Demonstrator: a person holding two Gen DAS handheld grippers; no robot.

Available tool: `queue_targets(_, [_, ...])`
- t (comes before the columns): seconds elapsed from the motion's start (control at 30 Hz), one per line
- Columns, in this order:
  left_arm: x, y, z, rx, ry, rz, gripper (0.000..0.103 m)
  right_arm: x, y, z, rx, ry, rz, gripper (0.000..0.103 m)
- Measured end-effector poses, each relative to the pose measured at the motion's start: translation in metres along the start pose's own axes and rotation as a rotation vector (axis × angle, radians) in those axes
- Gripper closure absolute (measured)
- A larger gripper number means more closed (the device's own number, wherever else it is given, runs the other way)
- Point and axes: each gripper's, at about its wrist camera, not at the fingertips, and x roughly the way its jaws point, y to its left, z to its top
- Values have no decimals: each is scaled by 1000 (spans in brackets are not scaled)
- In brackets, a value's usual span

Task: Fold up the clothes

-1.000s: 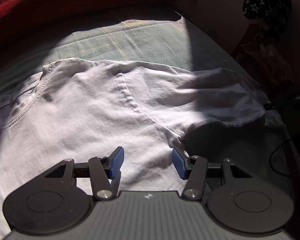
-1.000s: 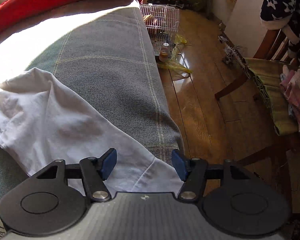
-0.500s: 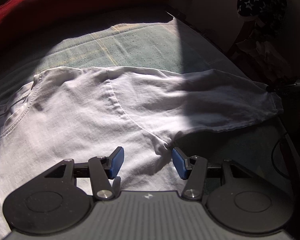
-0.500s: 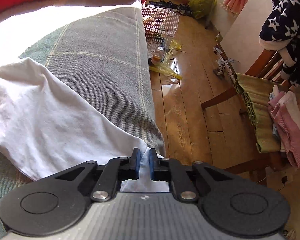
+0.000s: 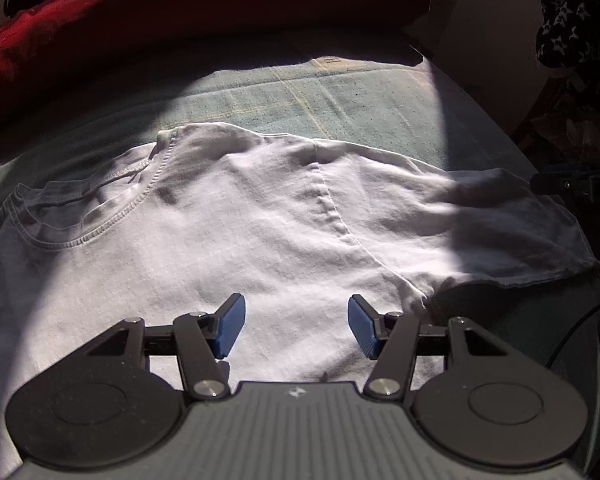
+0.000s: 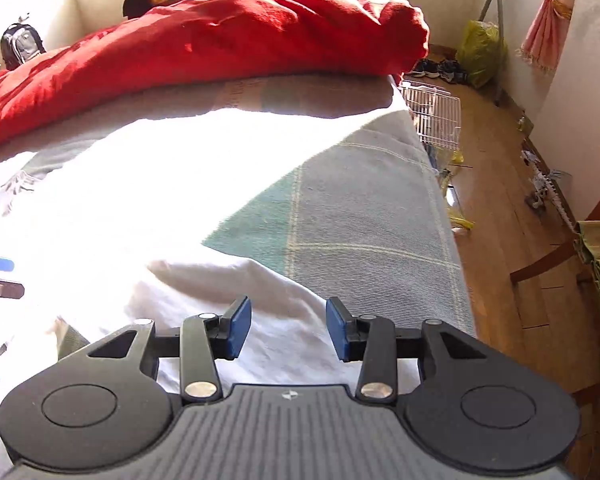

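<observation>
Centrally, a white T-shirt lies spread flat on the bed, whose cover is a grey-green check; the shirt serves as landmark for all positions below. Its ribbed neckline lies toward the left of the left wrist view, and one short sleeve extends to the right, reaching the bed's edge. Sunlight falls across the shirt's middle, with shadow over its left part and over the sleeve.

Left tool: jaws wide apart, nothing between them, poised low over the shirt's body, just beside the armpit seam where sleeve meets body. Contact between its blue pads and the cloth cannot be determined.

Right tool: jaws likewise well apart and gripping nothing, positioned over the sleeve near the sleeve's outer end. The tip of the right tool appears beyond the sleeve end in the left wrist view.

Beyond the shirt, a red duvet is heaped on the bed. Off the bed on the sleeve side is a wooden floor bearing a white wire cage and a yellow bag; a chair stands nearer the camera.
</observation>
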Motion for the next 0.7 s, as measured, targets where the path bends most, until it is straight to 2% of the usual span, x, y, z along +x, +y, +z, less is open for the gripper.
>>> queue_targets(0.07, [0, 13, -4, -26, 3, 17, 46, 16, 29, 9, 28, -4, 106, 40])
queue_targets(0.13, [0, 26, -8, -51, 4, 26, 46, 38, 54, 11, 39, 18, 144, 34])
queue_targets(0.33, [7, 58, -19, -92, 10, 47, 45, 80, 61, 22, 8, 3, -48, 34])
queue_targets(0.43, [10, 65, -16, -75, -9, 54, 44, 101, 63, 27, -9, -7, -151, 33])
queue_targets(0.5, [10, 68, -11, -62, -20, 52, 44, 95, 54, 41, 30, -6, -172, 33])
queue_targets(0.57, [10, 72, -8, -69, -25, 37, 43, 77, 53, 46, 83, -22, -114, 32])
queue_targets(0.7, [12, 80, -9, -92, -24, 17, 42, 57, 77, 32, 116, 3, 88, 21])
